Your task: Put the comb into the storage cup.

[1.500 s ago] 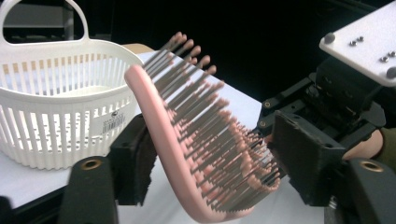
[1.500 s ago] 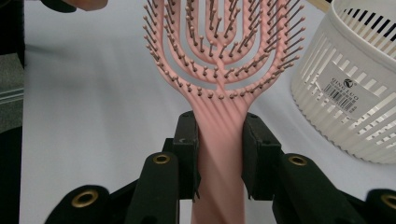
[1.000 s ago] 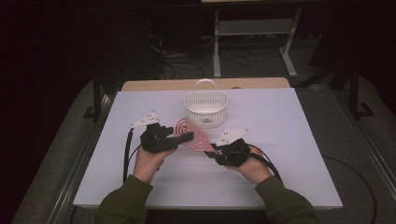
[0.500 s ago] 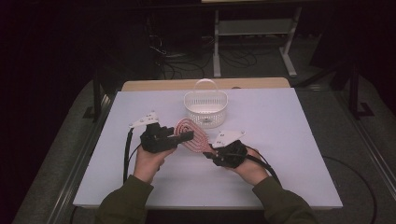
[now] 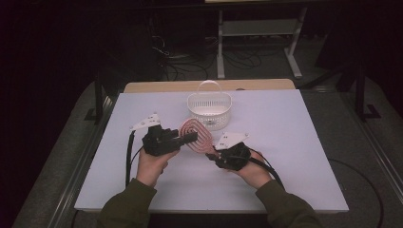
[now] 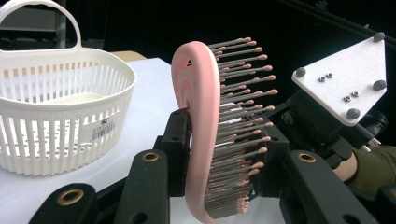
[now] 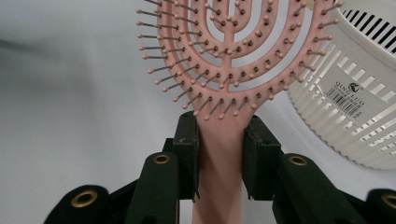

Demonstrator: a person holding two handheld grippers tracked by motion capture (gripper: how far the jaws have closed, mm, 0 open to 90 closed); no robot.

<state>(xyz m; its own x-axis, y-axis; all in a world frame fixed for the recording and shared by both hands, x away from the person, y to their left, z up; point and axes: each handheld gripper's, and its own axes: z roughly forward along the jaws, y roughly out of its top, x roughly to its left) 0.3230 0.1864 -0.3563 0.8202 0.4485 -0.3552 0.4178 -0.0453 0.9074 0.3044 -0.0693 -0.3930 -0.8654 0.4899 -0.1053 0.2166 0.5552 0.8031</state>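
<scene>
Held thing: a pink plastic paddle hairbrush with vented head and ball-tipped bristles [image 5: 196, 134] is held above the white table [image 5: 294, 142], just near of the white slotted plastic basket with hoop handle [image 5: 209, 110].
Left gripper [image 5: 190, 137]: its jaws have just been closing and are now clamped across the brush head, one pad on the smooth back, the other among the bristles [image 6: 238, 140].
Right gripper [image 5: 213, 156]: it is closed on the brush handle, the pads pressed on both sides of the pink stem [image 7: 219, 154].
Risk, double hold: the brush is gripped at both ends; if the hands are moved apart or twisted, the thin vented head is likely to be flexed or strained.
Risk, bristle-side pad: springy bristles give a soft seat, so the head may be let slip or rotate once the handle is released.
Risk, basket: the basket is light and close; it may be knocked or pushed far across the table by the brush tip.
Risk, drop: an early release may leave the brush on the rim, not inside.
</scene>
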